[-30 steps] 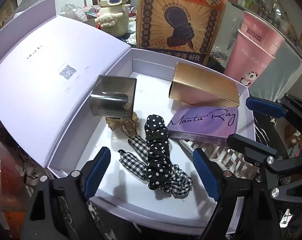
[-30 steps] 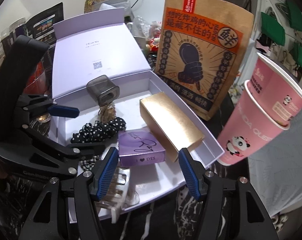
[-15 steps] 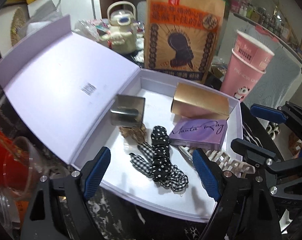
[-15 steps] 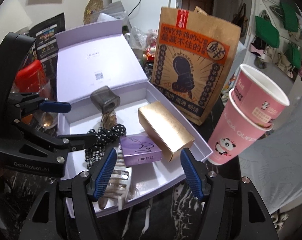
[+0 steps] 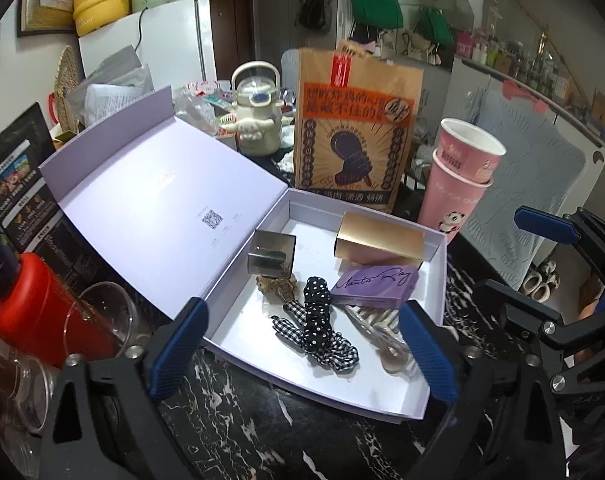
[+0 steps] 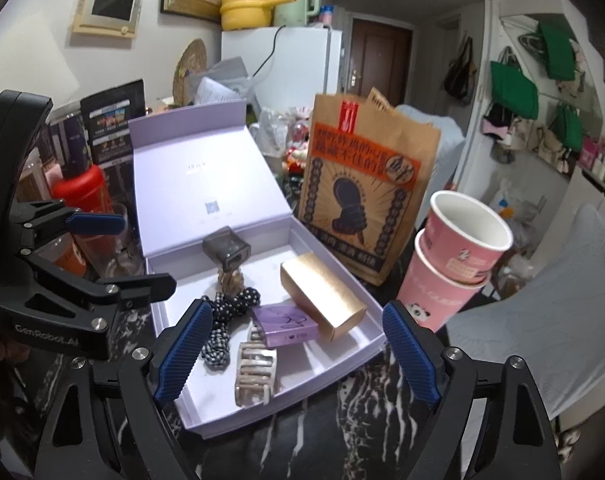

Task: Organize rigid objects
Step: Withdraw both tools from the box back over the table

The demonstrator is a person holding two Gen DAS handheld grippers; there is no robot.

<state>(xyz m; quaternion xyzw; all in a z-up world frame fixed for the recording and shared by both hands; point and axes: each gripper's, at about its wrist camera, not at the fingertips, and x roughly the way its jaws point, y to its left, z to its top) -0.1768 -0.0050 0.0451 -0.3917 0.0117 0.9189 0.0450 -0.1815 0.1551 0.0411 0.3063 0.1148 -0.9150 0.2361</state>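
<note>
A: Where was the stuff at that pt?

B: All in the lilac box, lid folded back flat. Gold carton lay along the far wall, purple palette touching its near side. Smoky cube sat by the hinge side w/ a tan clip just below it.

A: Why packed like that?

B: My guess: flat rigid boxes pushed together on one side so they square up w/ the wall, leaving floor space free. The scrunchies, dotted over checked, lay in the middle, and the beige claw clip near the front rim, beside the palette.

A: Grippers?

B: Left gripper was spread wide, nothing between the pads. Its jaws had just been opening. Right gripper also wide and empty, jaws likewise just been opening. Both hung over the front edge of the box, angled down at it, touching nothing.

A: So done?

B: Looked close to done imo. Every item was inside, none on the marble top around it. Empty wide jaws on both sides fit a release, not a reach.

A: What's left?

B: Prob closing the lid, if that's part of it. Can't tell from the task line. Paper bag and pink cups stood right behind the box, so swinging the lid over shouldn't hit them, since it hinges on the other side.
</note>
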